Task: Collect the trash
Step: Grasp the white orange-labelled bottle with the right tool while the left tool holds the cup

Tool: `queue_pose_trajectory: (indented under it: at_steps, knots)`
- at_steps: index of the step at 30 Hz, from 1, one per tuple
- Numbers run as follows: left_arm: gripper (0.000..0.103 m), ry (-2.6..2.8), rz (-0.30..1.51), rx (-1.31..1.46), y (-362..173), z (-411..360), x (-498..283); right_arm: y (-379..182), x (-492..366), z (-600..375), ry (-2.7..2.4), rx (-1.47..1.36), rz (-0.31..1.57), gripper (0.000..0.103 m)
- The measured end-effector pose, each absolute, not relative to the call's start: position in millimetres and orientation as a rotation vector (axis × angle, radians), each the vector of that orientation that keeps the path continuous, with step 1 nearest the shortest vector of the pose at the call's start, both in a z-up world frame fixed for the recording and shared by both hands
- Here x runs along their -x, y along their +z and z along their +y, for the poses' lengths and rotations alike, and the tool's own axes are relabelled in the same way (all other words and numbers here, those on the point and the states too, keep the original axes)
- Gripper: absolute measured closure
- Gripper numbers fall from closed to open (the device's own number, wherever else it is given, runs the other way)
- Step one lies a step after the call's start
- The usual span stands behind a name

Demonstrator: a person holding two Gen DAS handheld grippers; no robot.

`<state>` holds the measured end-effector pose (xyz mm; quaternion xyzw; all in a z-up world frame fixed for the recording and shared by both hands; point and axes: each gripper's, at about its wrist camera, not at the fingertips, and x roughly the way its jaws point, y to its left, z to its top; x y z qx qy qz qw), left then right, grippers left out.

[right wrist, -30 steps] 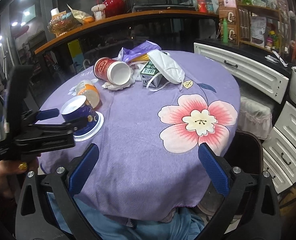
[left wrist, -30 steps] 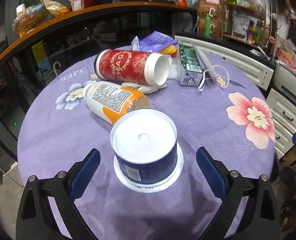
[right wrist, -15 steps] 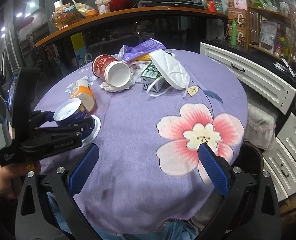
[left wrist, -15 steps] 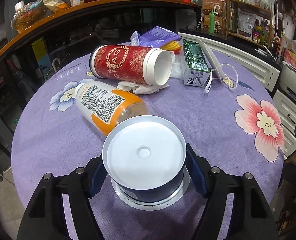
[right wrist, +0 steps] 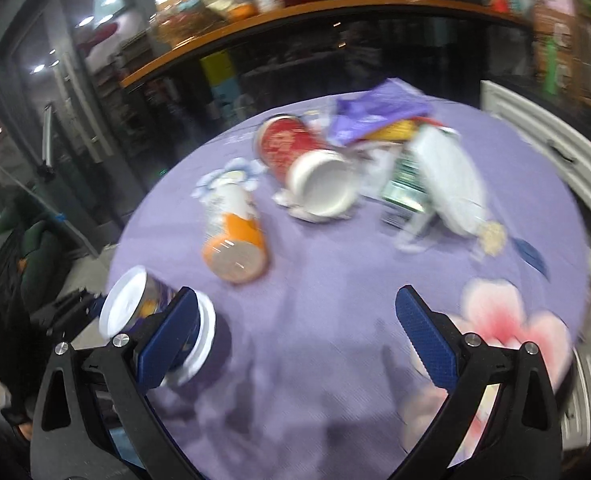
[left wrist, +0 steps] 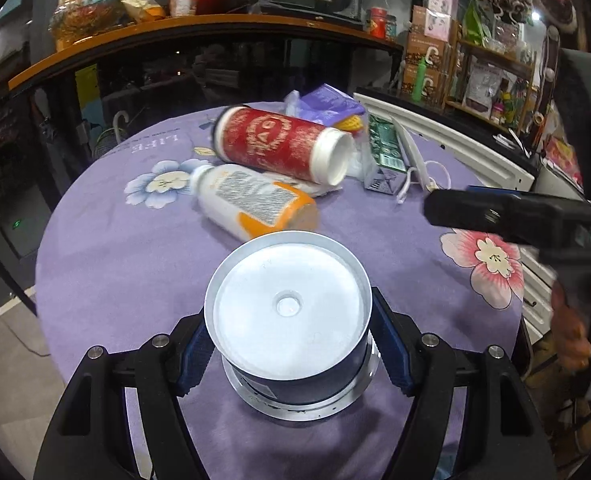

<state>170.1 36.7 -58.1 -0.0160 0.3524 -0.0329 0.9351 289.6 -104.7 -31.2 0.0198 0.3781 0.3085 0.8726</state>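
Observation:
A dark blue tub with a white bottom [left wrist: 287, 312] stands upside down on its wide rim near the front of the purple tablecloth [left wrist: 135, 280]. My left gripper [left wrist: 291, 348] is shut on it, a blue pad pressed against each side. In the right wrist view the tub [right wrist: 135, 304] looks tilted at the table's left edge. My right gripper [right wrist: 295, 332] is open over bare cloth with nothing between its fingers. Its black body [left wrist: 515, 216] reaches in from the right. Beyond lie an orange and white bottle [left wrist: 255, 200] and a red canister [left wrist: 279, 144].
Behind the canister [right wrist: 291, 148] lie a purple bag [left wrist: 331, 104], a green carton [left wrist: 383, 148] and a white face mask [right wrist: 451, 184]. White drawers [left wrist: 455, 152] stand to the right of the table. A dark counter with an orange shelf [left wrist: 175, 32] runs behind.
My left gripper's fingers closed in from wide apart onto the blue tub. My right gripper swung forward and left over the table, and its view is now blurred.

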Motion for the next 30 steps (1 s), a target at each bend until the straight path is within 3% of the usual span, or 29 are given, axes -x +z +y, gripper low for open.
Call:
queue_pose_trajectory:
  at_steps: [12,18,22,30]
  knots:
    - [0.033,0.039,0.703,0.074,-56,102,-163,-46,-356,48,0.766,0.257,1.033,0.005]
    - [0.033,0.046,0.696,0.094,-60,120,-165,-67,-374,81,0.691,0.434,1.09,0.02]
    - [0.033,0.041,0.702,0.101,-66,126,-162,-81,-380,85,0.678,0.464,1.109,0.041]
    - [0.033,0.03,0.69,0.105,-67,122,-163,-72,-377,67,0.692,0.362,1.051,0.042]
